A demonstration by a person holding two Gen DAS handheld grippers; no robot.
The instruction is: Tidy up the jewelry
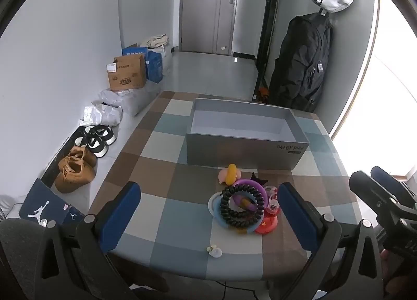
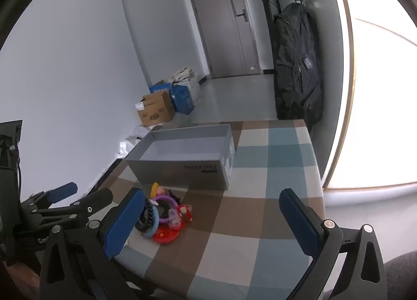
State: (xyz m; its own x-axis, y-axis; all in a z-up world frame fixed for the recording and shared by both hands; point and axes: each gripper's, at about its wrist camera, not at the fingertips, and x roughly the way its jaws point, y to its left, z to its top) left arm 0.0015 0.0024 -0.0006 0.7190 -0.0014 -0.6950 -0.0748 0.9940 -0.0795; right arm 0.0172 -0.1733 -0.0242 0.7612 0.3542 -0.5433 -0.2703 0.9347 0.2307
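The left gripper hangs above the near edge of the checked tablecloth with its blue pads spread wide and nothing between them but air; the right gripper is likewise released, its pads well apart and empty, tilted down over the right part of the cloth. The jewelry lies in a small heap near the front of the table: a black beaded bracelet leans on a purple ring and a pale blue ring, touching a red round piece; a yellow and pink trinket sits just behind them; a small white piece lies apart, nearer the table edge. Behind the heap stands an open grey box, with nothing visible inside. On the floor to the left lie tan shoes and a cardboard box; a black backpack hangs by the wall.
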